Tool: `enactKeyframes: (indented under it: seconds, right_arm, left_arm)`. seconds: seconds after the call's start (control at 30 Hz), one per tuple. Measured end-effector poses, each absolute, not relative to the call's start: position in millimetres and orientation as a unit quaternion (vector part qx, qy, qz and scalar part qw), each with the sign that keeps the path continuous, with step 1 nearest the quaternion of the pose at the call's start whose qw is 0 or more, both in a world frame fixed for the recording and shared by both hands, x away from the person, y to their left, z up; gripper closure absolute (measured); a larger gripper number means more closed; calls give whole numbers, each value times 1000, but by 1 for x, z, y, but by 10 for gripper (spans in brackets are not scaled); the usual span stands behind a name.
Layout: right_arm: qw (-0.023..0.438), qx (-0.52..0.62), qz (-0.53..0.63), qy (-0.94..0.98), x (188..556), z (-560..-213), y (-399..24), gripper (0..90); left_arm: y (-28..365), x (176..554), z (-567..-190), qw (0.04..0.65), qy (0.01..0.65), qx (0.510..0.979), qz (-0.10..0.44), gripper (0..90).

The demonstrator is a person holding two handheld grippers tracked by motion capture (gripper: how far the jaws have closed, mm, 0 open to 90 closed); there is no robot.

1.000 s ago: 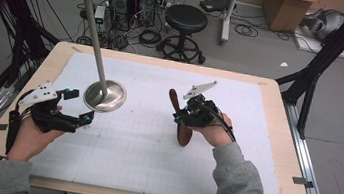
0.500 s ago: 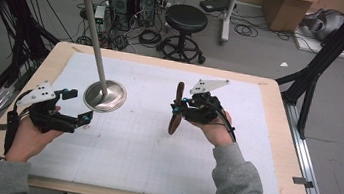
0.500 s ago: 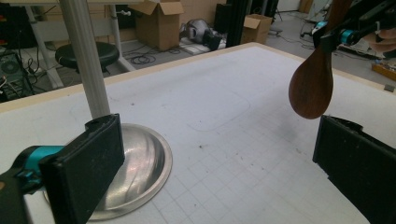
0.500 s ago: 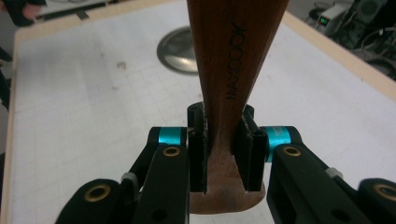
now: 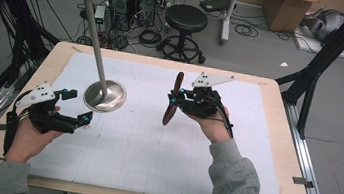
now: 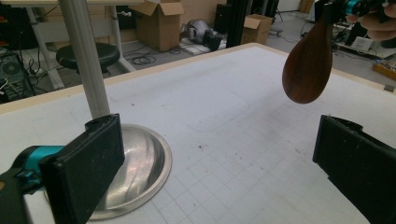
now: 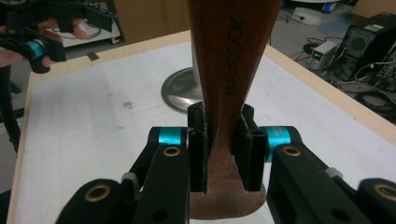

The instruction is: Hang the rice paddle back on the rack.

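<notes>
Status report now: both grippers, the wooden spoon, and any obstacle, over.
Right gripper shut on wooden spoon, held clear above the mat. Left gripper open, empty, beside the metal stand. Nothing between them.

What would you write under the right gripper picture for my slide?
The right gripper is clamped on a wooden spoon, above the white mat.

My right gripper view: spoon (image 7: 233, 56) runs off at 12 o'clock, bowl unseen; it also hides the pole behind it. Left gripper view: pole (image 6: 86, 60) cut at 12 o'clock, spoon handle cropped at 1 o'clock.
</notes>
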State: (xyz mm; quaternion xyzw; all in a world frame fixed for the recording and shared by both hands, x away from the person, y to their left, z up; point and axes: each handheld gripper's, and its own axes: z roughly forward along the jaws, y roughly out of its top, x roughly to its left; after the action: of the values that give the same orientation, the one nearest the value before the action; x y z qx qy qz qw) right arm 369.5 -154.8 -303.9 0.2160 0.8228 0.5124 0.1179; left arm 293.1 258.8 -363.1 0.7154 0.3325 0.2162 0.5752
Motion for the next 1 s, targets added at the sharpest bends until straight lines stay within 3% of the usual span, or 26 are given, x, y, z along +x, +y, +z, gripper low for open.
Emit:
enactKeyframes:
  seconds: [1.0]
  right_arm:
    - [128, 209, 513, 823, 385, -248, -113, 771]
  left_arm:
    - [267, 293, -362, 586, 343, 705, 204, 25]
